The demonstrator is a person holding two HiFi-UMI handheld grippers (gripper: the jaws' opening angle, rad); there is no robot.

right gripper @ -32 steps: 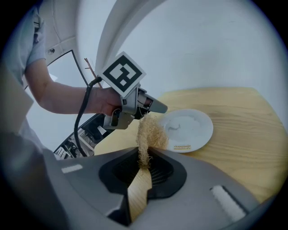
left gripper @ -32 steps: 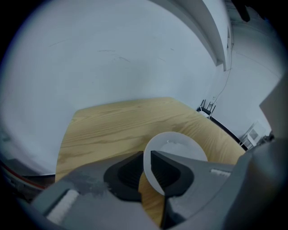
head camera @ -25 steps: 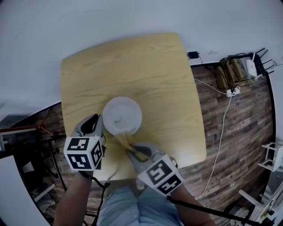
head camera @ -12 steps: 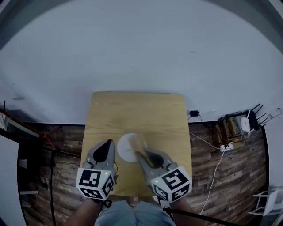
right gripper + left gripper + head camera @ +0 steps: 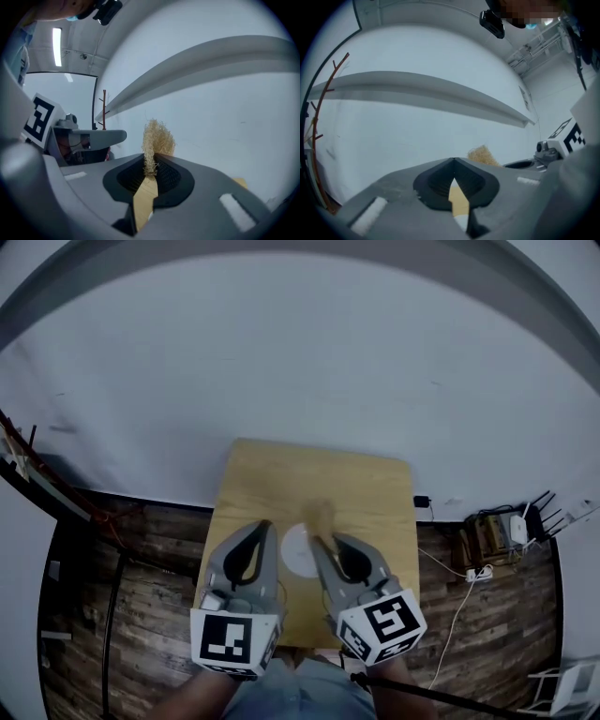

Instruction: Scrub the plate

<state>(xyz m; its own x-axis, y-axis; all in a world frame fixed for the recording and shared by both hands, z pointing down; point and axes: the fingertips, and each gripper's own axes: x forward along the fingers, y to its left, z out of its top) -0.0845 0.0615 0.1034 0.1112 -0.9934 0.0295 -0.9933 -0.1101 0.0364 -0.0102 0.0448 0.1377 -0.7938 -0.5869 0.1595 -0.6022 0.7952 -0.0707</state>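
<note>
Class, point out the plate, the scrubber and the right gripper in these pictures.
plate (image 5: 296, 554): head view, on its bare white face.
scrubber (image 5: 158, 135): right gripper view, on its fibrous tuft above the jaws.
right gripper (image 5: 150, 164): right gripper view, where the jaws pinch the scrubber.

Blurry scrubber (image 5: 319, 517) apparently above plate (image 5: 299, 553).

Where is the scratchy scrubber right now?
The scrubber is pinched in the right tongs, sticking out past their tips; in the head view it shows over the far edge of the white plate.
</note>
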